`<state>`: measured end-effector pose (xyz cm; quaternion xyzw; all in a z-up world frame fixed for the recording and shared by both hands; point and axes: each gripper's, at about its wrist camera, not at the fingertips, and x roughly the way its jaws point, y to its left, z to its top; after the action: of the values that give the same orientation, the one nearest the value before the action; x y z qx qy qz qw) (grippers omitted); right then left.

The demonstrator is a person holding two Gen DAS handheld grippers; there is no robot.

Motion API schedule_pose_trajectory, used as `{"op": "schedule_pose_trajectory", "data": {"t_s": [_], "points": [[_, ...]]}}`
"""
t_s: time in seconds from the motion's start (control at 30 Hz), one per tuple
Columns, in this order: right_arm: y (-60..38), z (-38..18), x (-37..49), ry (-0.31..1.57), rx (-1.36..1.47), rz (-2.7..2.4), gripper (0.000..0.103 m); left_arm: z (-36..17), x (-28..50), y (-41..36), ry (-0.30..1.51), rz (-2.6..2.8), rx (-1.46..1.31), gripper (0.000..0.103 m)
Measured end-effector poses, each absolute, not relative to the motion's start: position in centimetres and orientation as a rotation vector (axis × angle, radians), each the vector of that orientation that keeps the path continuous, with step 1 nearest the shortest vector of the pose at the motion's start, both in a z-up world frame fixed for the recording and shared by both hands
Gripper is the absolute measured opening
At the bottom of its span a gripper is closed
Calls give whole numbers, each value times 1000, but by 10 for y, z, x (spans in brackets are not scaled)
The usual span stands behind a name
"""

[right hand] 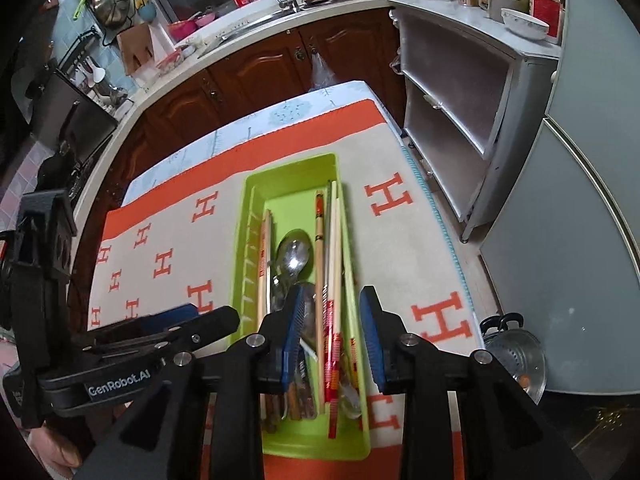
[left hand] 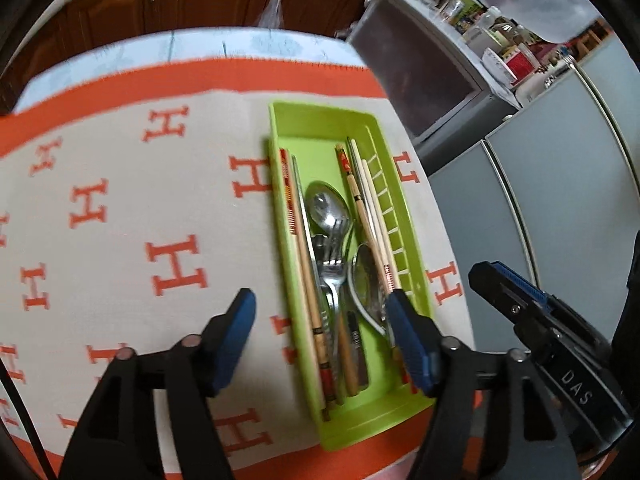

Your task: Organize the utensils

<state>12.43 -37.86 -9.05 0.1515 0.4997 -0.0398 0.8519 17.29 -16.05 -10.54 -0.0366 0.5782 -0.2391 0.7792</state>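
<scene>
Hovering open left gripper (left hand: 320,320), right gripper (right hand: 332,320) above green tray (left hand: 408,216).

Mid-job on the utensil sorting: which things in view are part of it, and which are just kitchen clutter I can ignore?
Part of the job:
- green tray
- chopsticks inside it
- spoons and forks inside it
- left tool, open
- right tool, open, nothing gripped

Just lying about:
- orange-patterned cloth
- white bowl on the counter
- steel pots by the sink
- metal colander on the floor
</scene>
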Motion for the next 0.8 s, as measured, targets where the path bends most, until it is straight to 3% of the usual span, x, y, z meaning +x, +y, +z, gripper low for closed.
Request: {"op": "schedule_pose_trajectory", "data": {"t_s": [0.1,0.3,0.53,0.8], "points": [[-370,-87,111,1047,306,-70,30,-94,162,-145,1201,-487,-54,84],[-350,-85,92,1050,278,-45,33,-71,144,-115,1122,-435,-18,95],[-322,-65,66,1010,228,-18,37,-46,119,-84,1056,-306,22,100],[-286,-34,29,933,190,27,59,-28,99,-51,1005,-212,-12,102]]}}
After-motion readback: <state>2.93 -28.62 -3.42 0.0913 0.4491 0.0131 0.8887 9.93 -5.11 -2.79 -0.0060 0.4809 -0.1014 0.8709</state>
